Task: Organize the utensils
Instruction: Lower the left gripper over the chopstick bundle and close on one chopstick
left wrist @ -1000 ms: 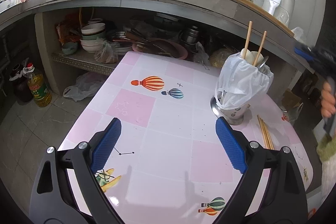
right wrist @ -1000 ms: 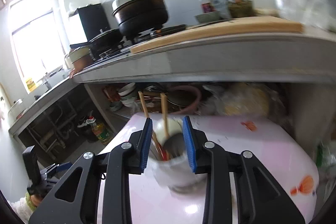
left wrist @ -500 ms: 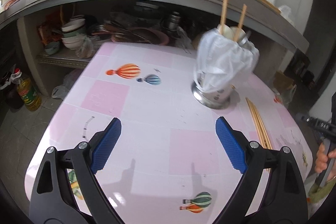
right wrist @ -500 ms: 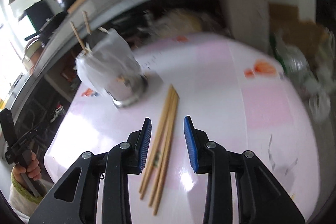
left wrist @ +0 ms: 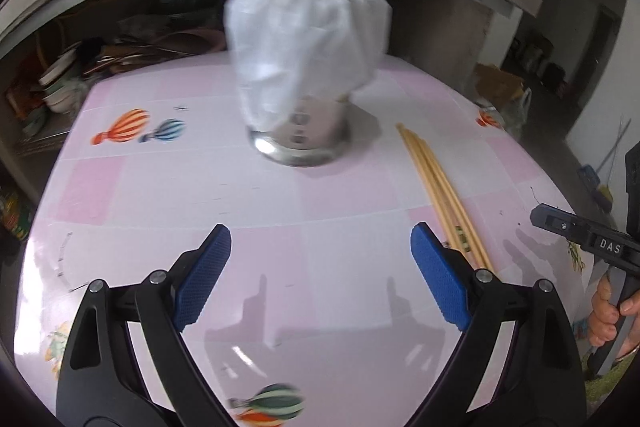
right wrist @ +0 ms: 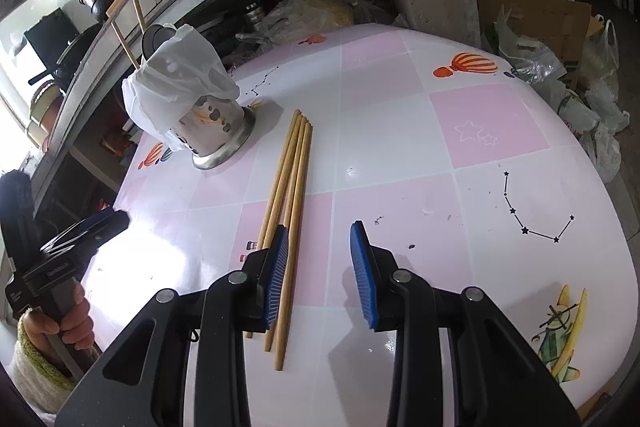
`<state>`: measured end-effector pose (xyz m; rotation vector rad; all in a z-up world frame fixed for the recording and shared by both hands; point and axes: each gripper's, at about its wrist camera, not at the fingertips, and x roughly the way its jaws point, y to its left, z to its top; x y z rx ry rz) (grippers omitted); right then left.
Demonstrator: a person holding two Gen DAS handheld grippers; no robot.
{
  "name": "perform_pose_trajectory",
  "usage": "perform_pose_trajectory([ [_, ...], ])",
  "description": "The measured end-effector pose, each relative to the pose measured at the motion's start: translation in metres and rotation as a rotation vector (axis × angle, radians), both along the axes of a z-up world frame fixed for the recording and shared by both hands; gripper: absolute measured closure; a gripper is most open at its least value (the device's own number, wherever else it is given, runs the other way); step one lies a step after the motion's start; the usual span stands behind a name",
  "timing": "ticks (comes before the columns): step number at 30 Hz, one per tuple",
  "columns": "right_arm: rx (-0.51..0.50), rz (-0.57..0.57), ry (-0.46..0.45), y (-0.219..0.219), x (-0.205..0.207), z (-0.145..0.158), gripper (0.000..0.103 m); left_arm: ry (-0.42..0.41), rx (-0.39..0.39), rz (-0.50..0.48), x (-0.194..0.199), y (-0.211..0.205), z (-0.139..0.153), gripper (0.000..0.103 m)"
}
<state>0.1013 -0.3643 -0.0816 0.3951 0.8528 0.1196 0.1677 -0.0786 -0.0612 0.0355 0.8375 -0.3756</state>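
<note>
Right claw (right wrist: pixel 319 271) is hovering low over the table (right wrist: pixel 400 155), jaws part open with nothing between them. Its left pad is sitting right over the near ends of the loose chopsticks (right wrist: pixel 290 195), so the bundle is lying beside the gap, not in it. Four sticks, roughly parallel, fanning slightly at the near end and running away toward the holder.

Left claw (left wrist: pixel 320 275) is gaping wide over bare table, empty; the chopsticks (left wrist: pixel 440 187) are passing just off its right pad.

Further out, the metal utensil holder (right wrist: pixel 212 135) is standing upright with a white plastic bag (right wrist: pixel 176 79) draped over its top and two chopsticks poking out of it. Holder base and the far tips of the loose sticks are near but apart.

My read on doing the pick well: shift the right claw sideways so both pads are straddling the bundle, come down until the tips are nearly on the table, then close across all the sticks near one end. Sticks are thin and round, so they'll likely be rolling; a square grip matters. The bag may be narrowing the holder's mouth, so the left claw could be steadying the holder for the drop.
</note>
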Motion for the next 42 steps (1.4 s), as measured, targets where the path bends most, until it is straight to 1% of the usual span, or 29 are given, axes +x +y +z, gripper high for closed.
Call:
perform_pose_trajectory([
  [7, -0.002, -0.002, 0.017, -0.003, -0.001, -0.009, 0.071, 0.022, 0.022, -0.077, 0.015, -0.043, -0.009, 0.016],
  [8, -0.002, -0.003, 0.021, -0.003, 0.0, -0.011, 0.071, 0.024, 0.022, -0.089, 0.017, -0.049, -0.011, 0.022],
  [9, 0.001, -0.003, 0.022, -0.003, 0.0, -0.012, 0.071, 0.027, 0.023, -0.1, 0.019, -0.054, -0.012, 0.024],
  [10, 0.005, -0.004, 0.021, -0.004, -0.001, -0.012, 0.071, 0.031, 0.027, -0.111, 0.021, -0.059, -0.014, 0.029],
  [11, 0.008, -0.004, 0.019, -0.004, -0.001, -0.013, 0.071, 0.035, 0.032, -0.123, 0.024, -0.065, -0.016, 0.037],
  [12, 0.011, -0.004, 0.018, -0.005, -0.001, -0.013, 0.071, 0.043, 0.035, -0.132, 0.025, -0.07, -0.019, 0.041],
  [14, 0.016, -0.003, 0.016, -0.005, 0.0, -0.014, 0.071, 0.062, 0.039, -0.156, 0.029, -0.08, -0.025, 0.055],
  [16, 0.019, 0.001, 0.016, -0.006, 0.001, -0.014, 0.071, 0.081, 0.053, -0.174, 0.032, -0.089, -0.032, 0.065],
  [19, 0.021, 0.003, 0.015, -0.006, 0.001, -0.014, 0.071, 0.115, 0.059, -0.199, 0.034, -0.1, -0.042, 0.077],
  [23, 0.028, 0.001, 0.016, -0.007, 0.001, -0.015, 0.071, 0.142, 0.063, -0.233, 0.033, -0.113, -0.05, 0.083],
  [30, 0.038, -0.002, 0.019, -0.008, 0.001, -0.017, 0.071, 0.149, 0.085, -0.272, 0.032, -0.13, -0.056, 0.085],
  [32, 0.037, -0.002, 0.019, -0.008, 0.001, -0.017, 0.071, 0.147, 0.099, -0.276, 0.032, -0.133, -0.059, 0.088],
  [42, 0.042, 0.003, 0.016, -0.008, 0.001, -0.016, 0.071, 0.124, 0.129, -0.267, 0.031, -0.135, -0.058, 0.089],
])
